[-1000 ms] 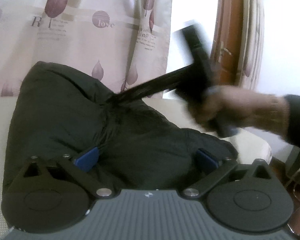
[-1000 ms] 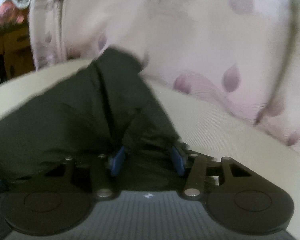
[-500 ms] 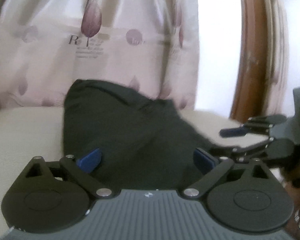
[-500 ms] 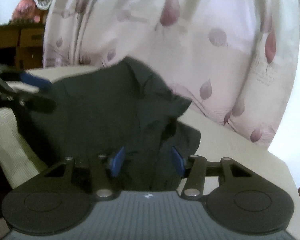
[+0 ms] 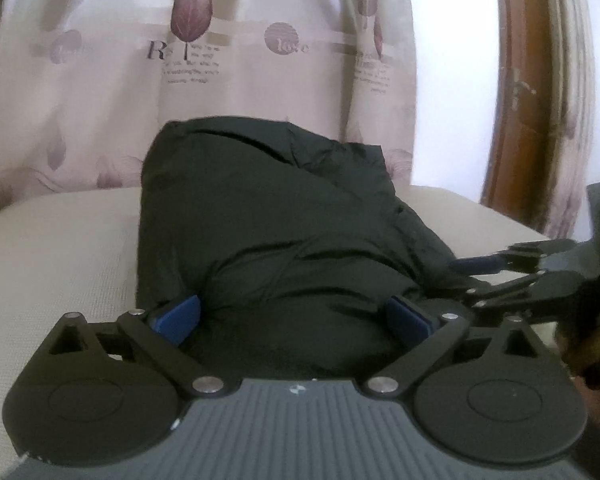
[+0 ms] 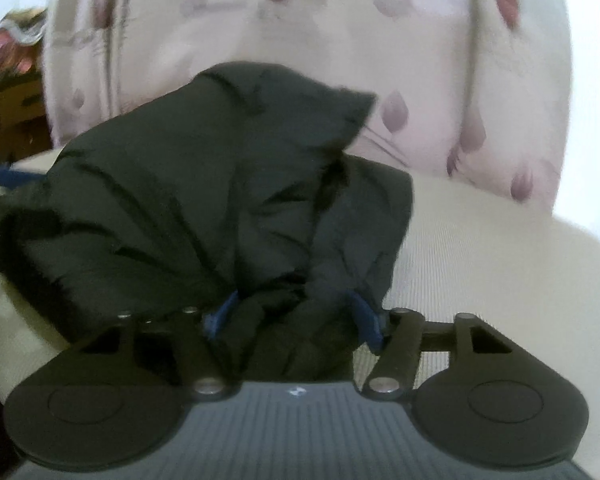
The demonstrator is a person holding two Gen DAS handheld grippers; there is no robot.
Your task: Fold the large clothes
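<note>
1. A dark, puffy jacket (image 5: 284,240) lies bundled in a thick, roughly folded heap on a cream cushioned surface (image 5: 56,248). This jacket is the landmark for everything below.

2. Behind the jacket hangs a pale curtain (image 5: 220,60) printed with mauve leaves. To the right of the jacket, further back, stands a brown wooden door frame (image 5: 512,80).

3. The left gripper (image 5: 294,318) sits at the near edge of the jacket. Its blue fingers (image 5: 176,316) are spread wide, with the padded bulk swelling up between them. Nothing shows them squeezing the cloth.

4. The right gripper (image 6: 294,318) is at the jacket's right-hand end. Its jaws are opening, and a bunched gather of dark fabric sits between the blue pads, loose rather than pinched. From the left wrist view it shows side-on at the jacket's right edge (image 5: 512,272).

5. The jacket looks soft, quilted and springy, light for its bulk, with a smooth shell that is likely slippery. I judge it will puff back open once released.

6. The best hold is probably a hem, cuff or seam edge, where layers are thin enough to pinch. The fat middle would likely slide out of the jaws.
</note>
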